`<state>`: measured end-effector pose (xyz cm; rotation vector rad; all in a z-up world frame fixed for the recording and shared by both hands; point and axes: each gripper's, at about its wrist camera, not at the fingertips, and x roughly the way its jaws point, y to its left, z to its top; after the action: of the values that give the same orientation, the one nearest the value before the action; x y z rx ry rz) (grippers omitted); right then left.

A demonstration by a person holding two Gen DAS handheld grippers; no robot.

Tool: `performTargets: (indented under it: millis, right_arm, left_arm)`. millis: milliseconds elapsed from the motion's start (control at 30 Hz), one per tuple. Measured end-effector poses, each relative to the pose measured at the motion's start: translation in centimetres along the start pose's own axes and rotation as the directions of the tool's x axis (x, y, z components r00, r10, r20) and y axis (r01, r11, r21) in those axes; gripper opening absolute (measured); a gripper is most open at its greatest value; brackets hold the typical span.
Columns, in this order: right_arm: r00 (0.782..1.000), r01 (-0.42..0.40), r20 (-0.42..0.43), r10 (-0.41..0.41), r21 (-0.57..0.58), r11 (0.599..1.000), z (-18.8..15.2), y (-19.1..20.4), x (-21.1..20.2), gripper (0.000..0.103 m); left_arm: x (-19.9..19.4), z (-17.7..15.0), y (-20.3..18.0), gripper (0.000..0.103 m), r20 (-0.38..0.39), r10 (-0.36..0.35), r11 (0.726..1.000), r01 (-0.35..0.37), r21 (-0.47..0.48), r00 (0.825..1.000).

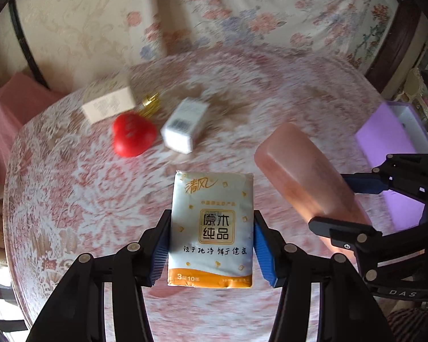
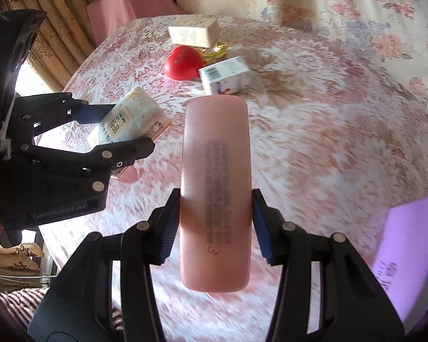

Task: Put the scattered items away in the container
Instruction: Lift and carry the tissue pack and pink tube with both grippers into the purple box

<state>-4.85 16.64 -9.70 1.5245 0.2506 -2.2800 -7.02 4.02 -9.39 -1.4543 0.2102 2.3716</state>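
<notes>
My left gripper (image 1: 211,245) is shut on a white and orange tissue pack (image 1: 211,228) and holds it above the round table; the pack also shows in the right wrist view (image 2: 128,119). My right gripper (image 2: 215,222) is shut on a long pink bottle (image 2: 215,188), which shows in the left wrist view (image 1: 305,176) just right of the tissue pack. The purple box (image 1: 391,142) stands at the table's right edge, open, with a white inside; in the right wrist view a purple part of it (image 2: 408,250) shows at lower right.
On the floral tablecloth (image 1: 71,199) at the far side lie a red heart (image 1: 132,135), a white carton (image 1: 184,125), a beige carton (image 1: 108,104) and a gold item (image 1: 149,101). A pink covered seat (image 1: 11,108) stands left; flowered bedding lies behind.
</notes>
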Motion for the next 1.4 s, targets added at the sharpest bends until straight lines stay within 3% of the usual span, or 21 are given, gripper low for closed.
performTargets:
  millis: [500, 767, 1000, 1133, 1400]
  right_arm:
    - [0.996, 0.048, 0.073, -0.059, 0.146, 0.988, -6.4, -13.4, -9.9, 0.051]
    - [0.992, 0.062, 0.100, -0.083, 0.199, 0.978, -9.5, -19.4, -12.8, 0.051]
    - [0.989, 0.097, 0.081, -0.123, 0.277, 0.956, -13.5, -25.3, -14.3, 0.051]
    - [0.988, 0.121, 0.054, -0.147, 0.330, 0.936, -16.0, -28.3, -14.7, 0.051]
    - [0.979, 0.205, -0.071, -0.193, 0.439, 0.875, -20.6, -34.6, -14.0, 0.051]
  left_arm:
    - [-3.6, 5.4, -16.6, 0.053, 0.091, -0.118, 0.986, 0.106, 0.127, 0.989]
    - [-3.9, 8.0, -24.4, 0.053, 0.110, -0.156, 0.972, 0.133, 0.192, 0.982]
    - [-2.4, 9.1, -31.1, 0.053, 0.073, -0.213, 0.952, 0.190, 0.239, 0.974]
    - [-0.9, 9.1, -35.0, 0.053, 0.016, -0.239, 0.938, 0.227, 0.263, 0.971]
    - [2.6, 8.5, -41.5, 0.053, -0.104, -0.269, 0.911, 0.288, 0.295, 0.958]
